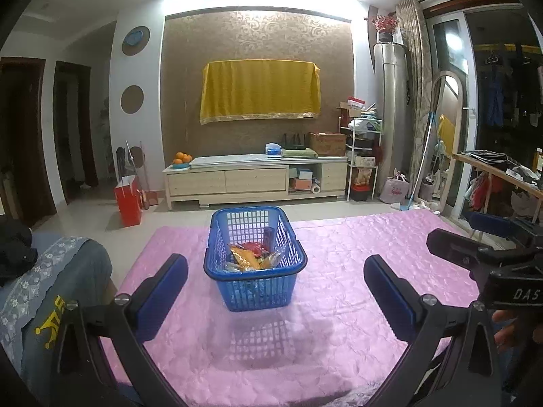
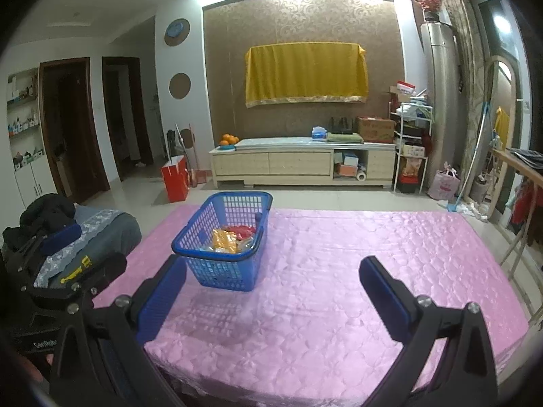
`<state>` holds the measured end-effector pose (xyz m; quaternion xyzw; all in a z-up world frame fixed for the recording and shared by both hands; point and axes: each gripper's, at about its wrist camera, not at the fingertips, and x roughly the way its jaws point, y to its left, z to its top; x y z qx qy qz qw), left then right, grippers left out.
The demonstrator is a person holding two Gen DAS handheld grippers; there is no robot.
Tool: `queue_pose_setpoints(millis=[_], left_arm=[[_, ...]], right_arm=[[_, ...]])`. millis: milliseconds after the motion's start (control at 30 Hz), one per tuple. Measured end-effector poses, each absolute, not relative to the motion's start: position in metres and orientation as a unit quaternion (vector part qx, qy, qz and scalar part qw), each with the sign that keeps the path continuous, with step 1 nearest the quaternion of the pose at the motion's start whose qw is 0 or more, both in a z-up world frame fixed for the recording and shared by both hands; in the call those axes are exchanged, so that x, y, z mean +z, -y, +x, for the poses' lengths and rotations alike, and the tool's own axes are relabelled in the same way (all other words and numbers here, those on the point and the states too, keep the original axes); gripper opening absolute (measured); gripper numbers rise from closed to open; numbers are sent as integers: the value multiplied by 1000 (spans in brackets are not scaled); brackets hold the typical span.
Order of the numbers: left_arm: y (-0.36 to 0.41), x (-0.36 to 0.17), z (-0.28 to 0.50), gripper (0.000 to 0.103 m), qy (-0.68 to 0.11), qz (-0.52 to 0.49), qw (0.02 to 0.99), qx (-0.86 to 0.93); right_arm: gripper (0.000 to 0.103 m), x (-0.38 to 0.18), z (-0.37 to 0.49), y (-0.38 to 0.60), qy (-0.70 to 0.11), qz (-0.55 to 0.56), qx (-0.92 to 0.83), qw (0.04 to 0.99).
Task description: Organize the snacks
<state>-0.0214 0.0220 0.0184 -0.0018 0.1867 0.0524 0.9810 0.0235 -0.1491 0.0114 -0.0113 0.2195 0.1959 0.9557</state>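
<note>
Blue basket [image 1: 255, 257] of snacks [image 1: 253, 254] on pink-covered bench [image 1: 339, 288]; left gripper [image 1: 275, 268] and right gripper [image 2: 273, 271] both spread, empty.

Counter [image 1: 356, 271] covered in pink quilted cloth; blue basket [image 1: 255, 281] of snack packets [image 1: 249, 257] stands on it, nothing beside the basket.

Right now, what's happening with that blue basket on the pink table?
A person is tidying snacks using two handheld tongs. The blue basket sits on the pink tablecloth with the snack packets already inside it. Both the left tongs and the right tongs are wide open and empty, hanging just short of the basket. Nothing else lies on the cloth.
</note>
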Motion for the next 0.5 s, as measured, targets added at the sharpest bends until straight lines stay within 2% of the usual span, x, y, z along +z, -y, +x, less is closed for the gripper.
queue_pose_setpoints(millis=[500], left_arm=[[-20,19,-29,103,-189,-6,981,48]], right_arm=[[103,12,9,149,-215,-19,200,956]])
